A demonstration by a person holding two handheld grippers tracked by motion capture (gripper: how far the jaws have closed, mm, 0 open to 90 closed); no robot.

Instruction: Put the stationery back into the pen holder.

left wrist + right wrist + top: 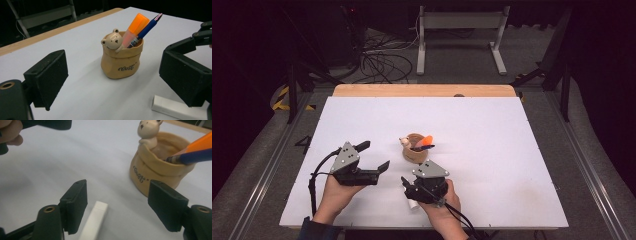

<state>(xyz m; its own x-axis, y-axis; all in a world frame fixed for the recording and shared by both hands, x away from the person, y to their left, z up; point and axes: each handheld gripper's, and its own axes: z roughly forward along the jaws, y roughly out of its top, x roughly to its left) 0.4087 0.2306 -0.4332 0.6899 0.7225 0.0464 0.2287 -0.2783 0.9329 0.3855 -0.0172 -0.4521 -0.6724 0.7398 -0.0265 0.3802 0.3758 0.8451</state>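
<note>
Between your right gripper's [117, 207] half-open, empty jaws, the white eraser [95, 220] lies lengthwise at bottom centre.

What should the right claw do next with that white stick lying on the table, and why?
Probably close the right claw the rest of the way on the white stick. The stick lies flat on the table between its two open jaws, nearer one jaw, with neither pad pressing on it. The bear-shaped pen holder stands just beyond, already holding an orange highlighter and a blue pen.
</note>
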